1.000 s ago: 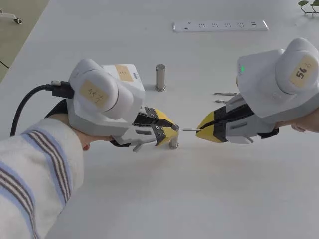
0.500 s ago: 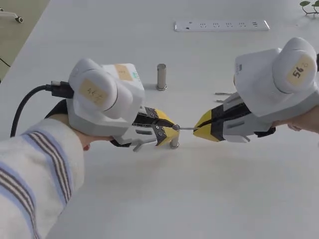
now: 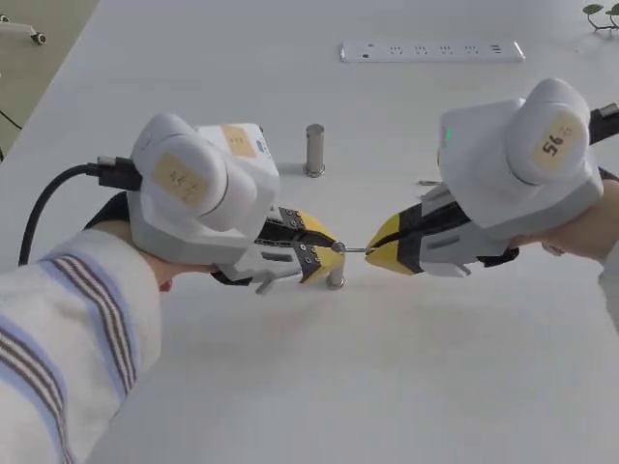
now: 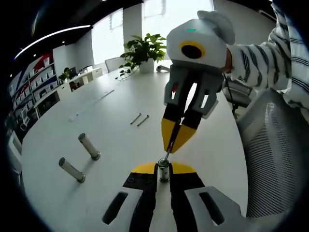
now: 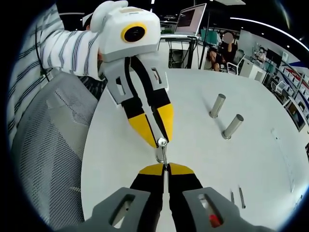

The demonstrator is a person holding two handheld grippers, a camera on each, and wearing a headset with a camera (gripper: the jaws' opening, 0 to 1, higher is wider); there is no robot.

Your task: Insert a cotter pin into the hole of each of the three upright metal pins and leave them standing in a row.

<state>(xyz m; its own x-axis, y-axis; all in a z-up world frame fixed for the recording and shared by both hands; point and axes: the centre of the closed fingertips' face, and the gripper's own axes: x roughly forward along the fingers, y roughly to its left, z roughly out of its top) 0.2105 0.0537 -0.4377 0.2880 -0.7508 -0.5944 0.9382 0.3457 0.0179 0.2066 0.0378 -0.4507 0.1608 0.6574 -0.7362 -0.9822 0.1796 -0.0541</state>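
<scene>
White table (image 3: 435,387) spreads wide beyond left gripper (image 3: 327,253) clamping upright metal pin (image 3: 336,281).

Tips face each other, nearly touching: left gripper (image 3: 327,256) clamps pin (image 4: 164,171), right gripper (image 3: 373,255) pinches cotter pin (image 3: 354,250). Striped sleeve (image 3: 58,329) on left.

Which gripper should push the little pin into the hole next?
Right, probably. The right gripper is shut on the cotter pin, whose tip meets the top of the metal pin; the left gripper is busy clamping that pin upright.
</scene>
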